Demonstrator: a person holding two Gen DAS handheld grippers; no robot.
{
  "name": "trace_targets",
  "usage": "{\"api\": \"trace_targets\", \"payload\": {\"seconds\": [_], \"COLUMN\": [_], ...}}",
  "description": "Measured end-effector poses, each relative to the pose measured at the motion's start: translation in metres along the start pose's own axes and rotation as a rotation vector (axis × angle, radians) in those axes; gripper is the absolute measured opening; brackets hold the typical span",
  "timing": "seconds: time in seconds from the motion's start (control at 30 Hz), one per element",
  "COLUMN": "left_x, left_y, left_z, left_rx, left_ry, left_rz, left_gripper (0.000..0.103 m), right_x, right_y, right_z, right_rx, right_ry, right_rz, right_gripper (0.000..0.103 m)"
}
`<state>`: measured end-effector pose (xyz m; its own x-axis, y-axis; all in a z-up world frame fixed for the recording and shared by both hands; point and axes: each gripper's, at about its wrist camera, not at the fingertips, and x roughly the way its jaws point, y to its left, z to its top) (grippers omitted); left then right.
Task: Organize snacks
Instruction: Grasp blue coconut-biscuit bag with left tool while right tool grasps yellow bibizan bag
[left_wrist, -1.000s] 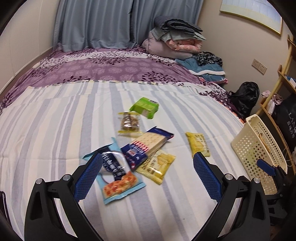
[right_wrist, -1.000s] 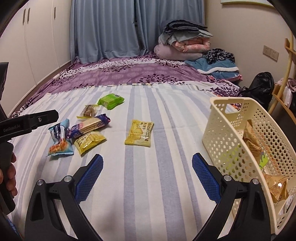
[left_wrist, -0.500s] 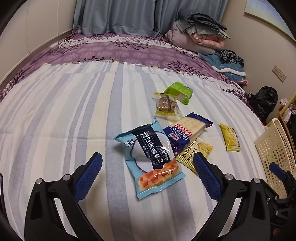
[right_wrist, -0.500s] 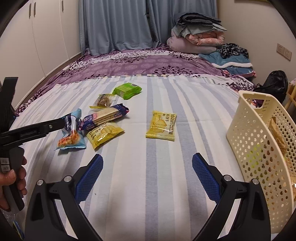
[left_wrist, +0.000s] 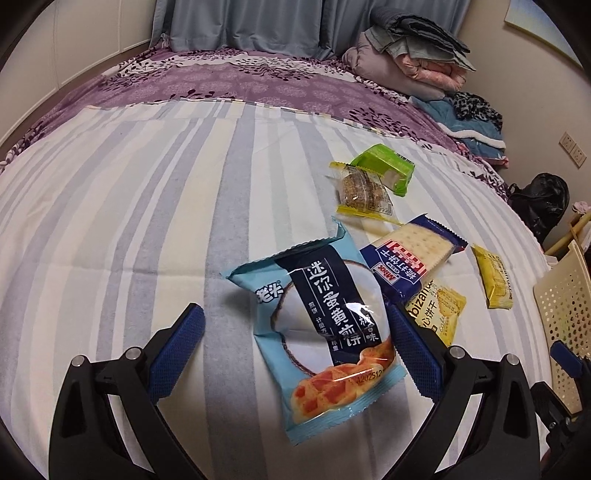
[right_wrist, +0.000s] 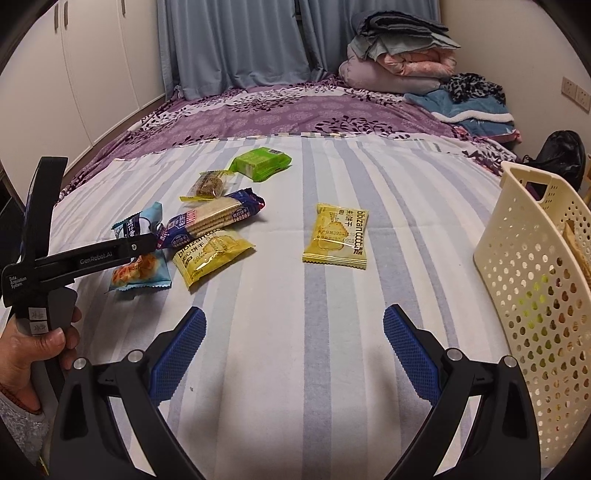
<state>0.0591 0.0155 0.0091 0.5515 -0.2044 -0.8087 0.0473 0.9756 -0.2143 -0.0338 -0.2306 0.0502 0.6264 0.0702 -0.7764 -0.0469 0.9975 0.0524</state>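
- Left wrist view: My left gripper (left_wrist: 293, 349) has closed in on the blue packet (left_wrist: 325, 328) over the last second. The packet was further ahead before; it now fills the gap between the fingers.
- Left wrist view: The jaws stand wide apart. The right blue pad (left_wrist: 413, 349) is at the packet's edge; the left pad is apart from it. Nothing is held.
- Left wrist view: The packet lies flat on the striped sheet (left_wrist: 129, 221). Its long axis runs away from me, slanting left. The torn-looking top end points far-left; the orange-printed end is nearest me. Its far-right corner overlaps the cracker packet (left_wrist: 410, 254).
- Judgement: the packet sits across the closing line, so a squeeze is the step in hand.
- Right wrist view: My right gripper (right_wrist: 293, 349) is wide apart and empty, over bare sheet. The view has drawn nearer the snacks.
- Right wrist view: The basket (right_wrist: 532, 295) stands at the right with some packets inside. A yellow packet (right_wrist: 338, 236) lies alone ahead.
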Motion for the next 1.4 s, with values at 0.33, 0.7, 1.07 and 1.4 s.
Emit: {"api": "trace_targets", "payload": {"seconds": [0.33, 0.7, 1.07, 1.4], "left_x": [-0.004, -0.018, -0.016, -0.007], "left_y": [0.006, 0.024, 0.030, 0.023], "left_z": [0.003, 0.001, 0.002, 0.001], "left_rx": [0.028, 0.011, 0.007, 0.029], "left_ry": [-0.011, -0.022, -0.003, -0.001], "left_rz": [-0.063, -0.070, -0.057, -0.030], "left_gripper": [0.070, 0.067, 0.067, 0.078], "right_x": [0.021, 0.064, 0.104, 0.092], "right_y": [0.021, 0.061, 0.079, 0.072], "right_z": [0.008, 0.030, 0.046, 0.040], "right_rx": [-0.062, -0.200, -0.250, -0.240], "right_ry": [0.010, 0.056, 0.126, 0.102], "right_rz": [0.054, 0.115, 0.092, 0.101], "right_gripper": [0.096, 0.096, 0.097, 0.076]}}
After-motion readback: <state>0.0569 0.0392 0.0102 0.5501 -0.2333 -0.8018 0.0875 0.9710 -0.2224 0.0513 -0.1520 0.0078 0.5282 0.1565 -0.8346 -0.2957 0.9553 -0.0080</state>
